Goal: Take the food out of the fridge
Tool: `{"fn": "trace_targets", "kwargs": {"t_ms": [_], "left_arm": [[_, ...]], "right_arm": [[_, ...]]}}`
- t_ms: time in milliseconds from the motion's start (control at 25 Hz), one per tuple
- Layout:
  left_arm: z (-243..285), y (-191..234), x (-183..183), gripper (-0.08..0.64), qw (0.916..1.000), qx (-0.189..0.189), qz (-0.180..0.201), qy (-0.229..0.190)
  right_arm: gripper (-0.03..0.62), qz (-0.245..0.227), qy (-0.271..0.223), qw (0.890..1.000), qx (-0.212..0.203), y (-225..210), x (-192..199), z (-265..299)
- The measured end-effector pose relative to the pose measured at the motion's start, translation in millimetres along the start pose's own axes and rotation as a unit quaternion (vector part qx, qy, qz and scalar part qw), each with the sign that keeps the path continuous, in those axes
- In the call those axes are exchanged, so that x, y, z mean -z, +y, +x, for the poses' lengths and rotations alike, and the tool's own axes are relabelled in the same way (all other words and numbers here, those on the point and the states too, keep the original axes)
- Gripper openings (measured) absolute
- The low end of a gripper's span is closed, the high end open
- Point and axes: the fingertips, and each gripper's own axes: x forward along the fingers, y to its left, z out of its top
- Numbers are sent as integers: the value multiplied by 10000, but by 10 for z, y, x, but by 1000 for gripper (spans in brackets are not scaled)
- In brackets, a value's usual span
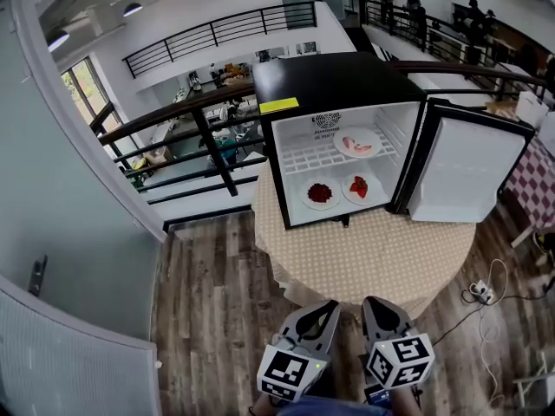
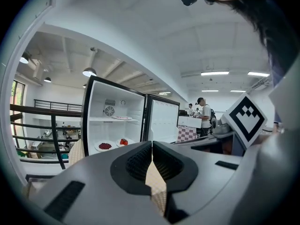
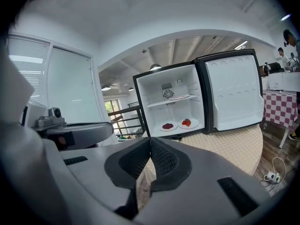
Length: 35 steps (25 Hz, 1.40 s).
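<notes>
Here left hand-held gripper (image 1: 332,305) beside right hand-held gripper (image 1: 369,302); jaws together, empty.

Round table (image 1: 373,263), beige dotted cloth over it, mini fridge (image 1: 334,81) parked on far side, door (image 1: 468,172) hanging open to right. Wire shelf (image 1: 308,160) inside: upper plate (image 1: 357,143), pinkish food. Fridge bottom: dark-red plate (image 1: 320,194) left, red plate (image 1: 360,187) just beside. Wood floor (image 1: 217,276), power strip (image 1: 479,290) near table's right.
</notes>
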Motion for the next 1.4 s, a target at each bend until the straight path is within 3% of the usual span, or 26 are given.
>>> {"fn": "trace_targets", "kwargs": {"t_ms": [320, 720, 1000, 1240, 1400], "left_arm": [[186, 534, 18, 17, 9997, 247, -10, 19], [318, 691, 96, 17, 9993, 296, -218, 72], [617, 645, 132, 18, 9992, 349, -111, 187], [1115, 776, 33, 18, 9996, 116, 150, 219], [1521, 856, 23, 18, 9997, 1, 62, 244]], "right_arm": [[17, 62, 41, 9995, 292, 9, -44, 494], [17, 98, 69, 9989, 445, -156, -61, 584], [17, 173, 83, 9984, 539, -548, -122, 788], [17, 366, 70, 9990, 252, -990, -258, 1175], [17, 452, 212, 9987, 108, -1325, -300, 1440]]}}
